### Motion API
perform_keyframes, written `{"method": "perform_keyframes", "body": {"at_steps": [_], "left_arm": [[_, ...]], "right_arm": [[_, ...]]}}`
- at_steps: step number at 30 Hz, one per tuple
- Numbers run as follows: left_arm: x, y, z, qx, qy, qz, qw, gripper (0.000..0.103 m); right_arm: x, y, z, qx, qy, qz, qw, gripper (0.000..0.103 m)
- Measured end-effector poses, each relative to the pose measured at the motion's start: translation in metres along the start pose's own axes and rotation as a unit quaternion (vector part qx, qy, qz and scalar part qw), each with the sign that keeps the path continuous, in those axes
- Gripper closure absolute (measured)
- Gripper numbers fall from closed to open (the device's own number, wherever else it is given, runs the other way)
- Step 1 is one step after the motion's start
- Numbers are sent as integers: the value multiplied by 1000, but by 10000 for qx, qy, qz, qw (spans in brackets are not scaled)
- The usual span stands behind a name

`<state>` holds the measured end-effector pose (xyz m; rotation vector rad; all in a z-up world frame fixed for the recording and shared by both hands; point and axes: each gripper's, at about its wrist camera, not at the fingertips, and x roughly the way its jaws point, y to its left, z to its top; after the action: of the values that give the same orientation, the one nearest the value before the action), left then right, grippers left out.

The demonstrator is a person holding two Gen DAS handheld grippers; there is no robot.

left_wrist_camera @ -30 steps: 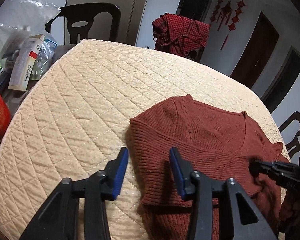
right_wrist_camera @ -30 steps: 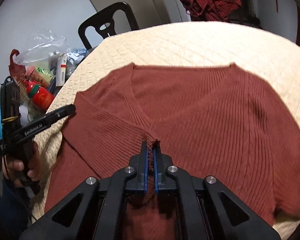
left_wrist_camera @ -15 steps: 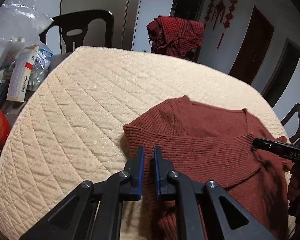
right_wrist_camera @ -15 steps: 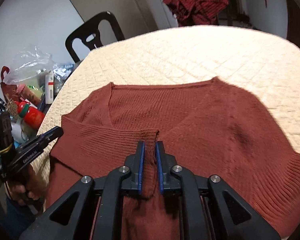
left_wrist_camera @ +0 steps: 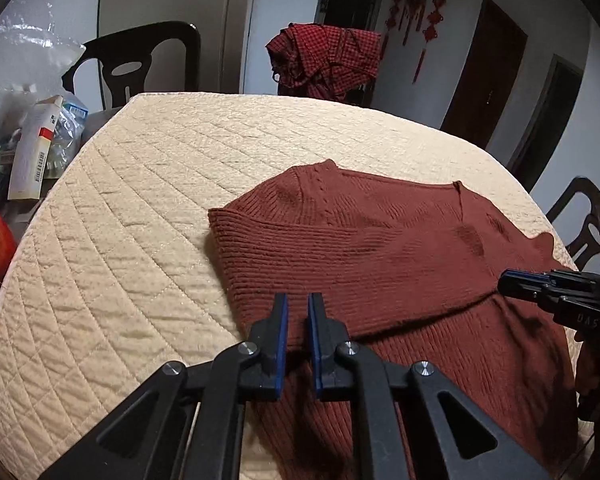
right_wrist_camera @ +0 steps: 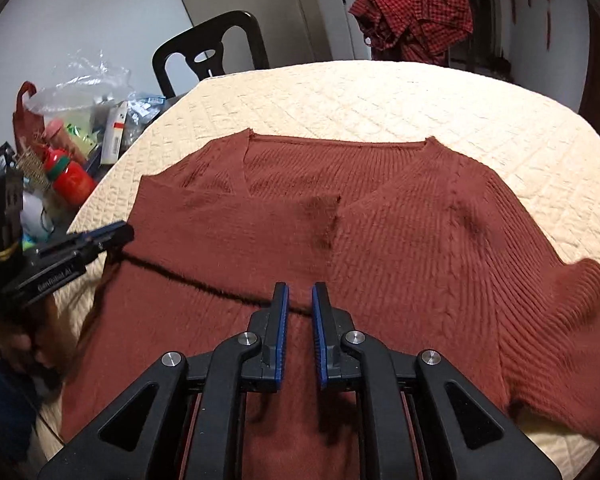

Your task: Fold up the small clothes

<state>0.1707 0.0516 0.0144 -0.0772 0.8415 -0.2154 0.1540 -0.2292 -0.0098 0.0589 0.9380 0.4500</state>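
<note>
A rust-red ribbed V-neck sweater (left_wrist_camera: 380,248) (right_wrist_camera: 440,240) lies flat on the cream quilted table cover (left_wrist_camera: 140,200) (right_wrist_camera: 380,96). Its left sleeve is folded in across the chest, and the cuff (right_wrist_camera: 324,208) rests near the bottom of the neckline. My left gripper (left_wrist_camera: 298,300) (right_wrist_camera: 116,234) hovers over the lower edge of that folded sleeve. Its jaws are opening, a narrow gap apart, and the pads press on nothing. My right gripper (right_wrist_camera: 299,290) (left_wrist_camera: 508,280) sits above the sweater's middle, below the cuff. Its jaws are opening too, with only cloth lying underneath.
A black chair (left_wrist_camera: 140,60) (right_wrist_camera: 212,48) stands behind the table, and a red checked garment (left_wrist_camera: 328,56) (right_wrist_camera: 416,16) hangs at the far side. Boxes, plastic bags and a red bottle (right_wrist_camera: 70,174) crowd the left. Another chair (left_wrist_camera: 584,216) is at the right edge.
The right gripper carried the sleeve cuff across the chest, let it go and drew back. The left gripper narrowed from wide open to a small gap and shifted right over the sweater.
</note>
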Motion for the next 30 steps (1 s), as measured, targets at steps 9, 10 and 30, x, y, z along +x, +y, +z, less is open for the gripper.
{"method": "perform_keyframes", "body": {"at_steps": [9,10,30], "left_arm": [[-23,-14,-6,-20,-112,29,9999,76],[-30,-17,-9,-11,-155,-6,9999,68],[-69,-66,-76,-40,-7,-80,10000,54]], "right_arm": [[-28,-8,-20,144,-245,-68,9996,83],[-35,-11,-25,223,-281,-20,9994,78],[-110,-46,-115,1048,-614,-480,9914,72]]}}
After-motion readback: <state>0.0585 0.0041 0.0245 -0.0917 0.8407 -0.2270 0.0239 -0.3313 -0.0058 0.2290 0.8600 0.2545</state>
